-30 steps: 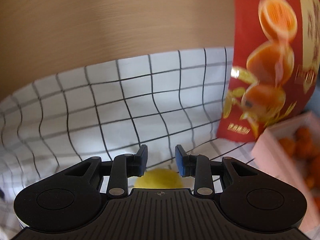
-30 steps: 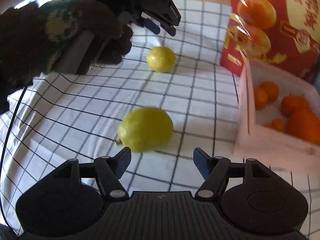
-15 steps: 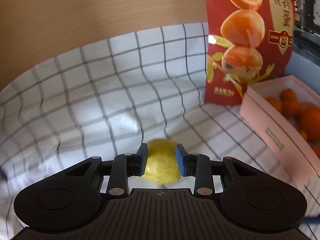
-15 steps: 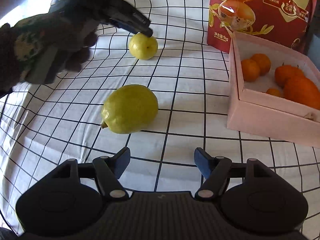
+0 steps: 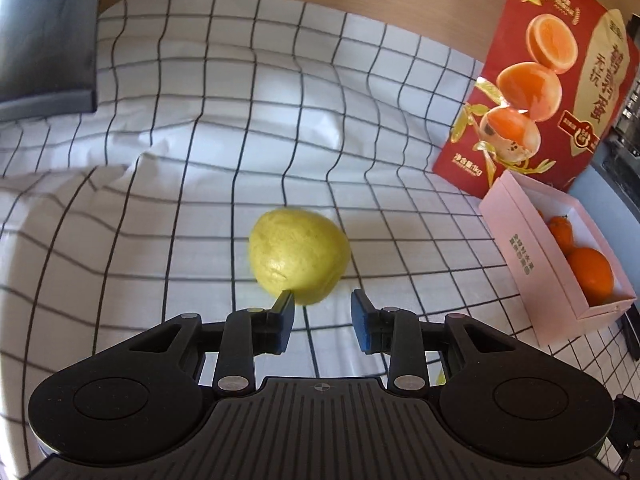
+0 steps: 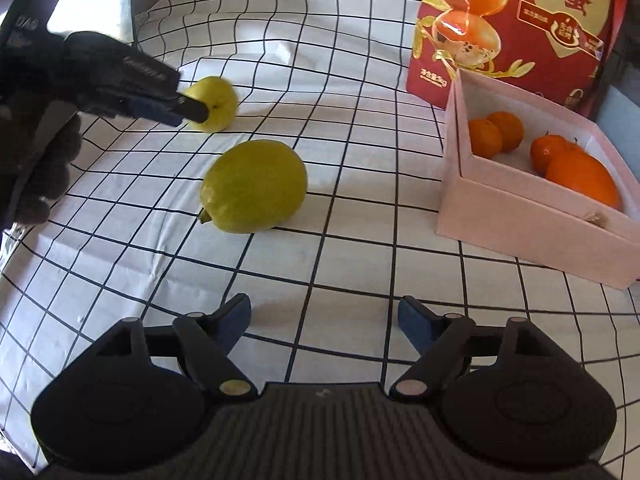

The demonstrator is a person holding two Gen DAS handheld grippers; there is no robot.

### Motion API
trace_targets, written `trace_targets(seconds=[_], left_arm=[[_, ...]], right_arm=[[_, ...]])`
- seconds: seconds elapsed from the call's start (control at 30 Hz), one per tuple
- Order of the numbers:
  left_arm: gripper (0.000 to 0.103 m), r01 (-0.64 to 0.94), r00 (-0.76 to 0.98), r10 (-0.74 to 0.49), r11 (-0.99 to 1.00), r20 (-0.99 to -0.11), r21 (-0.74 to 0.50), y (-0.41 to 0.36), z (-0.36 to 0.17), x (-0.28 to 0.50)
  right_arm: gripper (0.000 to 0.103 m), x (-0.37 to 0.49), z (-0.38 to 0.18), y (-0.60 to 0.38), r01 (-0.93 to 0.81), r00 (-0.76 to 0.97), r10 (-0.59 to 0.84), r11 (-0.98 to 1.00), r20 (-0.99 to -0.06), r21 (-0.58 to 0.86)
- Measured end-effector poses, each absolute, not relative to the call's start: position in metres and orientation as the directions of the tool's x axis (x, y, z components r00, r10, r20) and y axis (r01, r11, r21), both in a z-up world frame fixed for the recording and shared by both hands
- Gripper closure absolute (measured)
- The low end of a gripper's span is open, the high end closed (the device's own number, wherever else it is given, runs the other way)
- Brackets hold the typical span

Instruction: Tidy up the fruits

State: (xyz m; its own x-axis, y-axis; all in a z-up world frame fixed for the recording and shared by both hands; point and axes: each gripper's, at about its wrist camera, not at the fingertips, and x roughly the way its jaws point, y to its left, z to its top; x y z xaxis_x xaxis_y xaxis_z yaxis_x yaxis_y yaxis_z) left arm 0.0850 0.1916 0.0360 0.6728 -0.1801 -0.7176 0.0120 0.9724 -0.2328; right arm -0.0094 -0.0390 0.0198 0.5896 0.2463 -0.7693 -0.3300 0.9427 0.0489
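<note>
Ahead of my left claw (image 5: pixel 322 316), fingers apart, sits a small lemon (image 5: pixel 298 254), perhaps touching one fingertip. My right claw (image 6: pixel 324 316) gapes wide, well short of the big lemon (image 6: pixel 254 186); pink box (image 6: pixel 532 216) beside.

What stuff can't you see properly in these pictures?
- Pink cardboard box, left wrist view: its near wall hides most of the orange fruits inside.
- Red snack bag, right wrist view: cut off by the top edge.
- Small yellow fruit, right wrist view: the left gripper covers part of it; contact unclear.
- Box label: too small to read.
</note>
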Motion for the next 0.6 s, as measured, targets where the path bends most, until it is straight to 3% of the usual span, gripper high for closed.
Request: trace_targets(seconds=[0.6], left_arm=[[0.068, -0.003, 0.732, -0.148, 0.976, -0.665, -0.219, 0.216, 0.056, 0.076]], right_arm=[[0.002, -0.020, 0.008, -0.049, -0.281, 0.665, 0.234, 0.958, -0.709, 0.052]])
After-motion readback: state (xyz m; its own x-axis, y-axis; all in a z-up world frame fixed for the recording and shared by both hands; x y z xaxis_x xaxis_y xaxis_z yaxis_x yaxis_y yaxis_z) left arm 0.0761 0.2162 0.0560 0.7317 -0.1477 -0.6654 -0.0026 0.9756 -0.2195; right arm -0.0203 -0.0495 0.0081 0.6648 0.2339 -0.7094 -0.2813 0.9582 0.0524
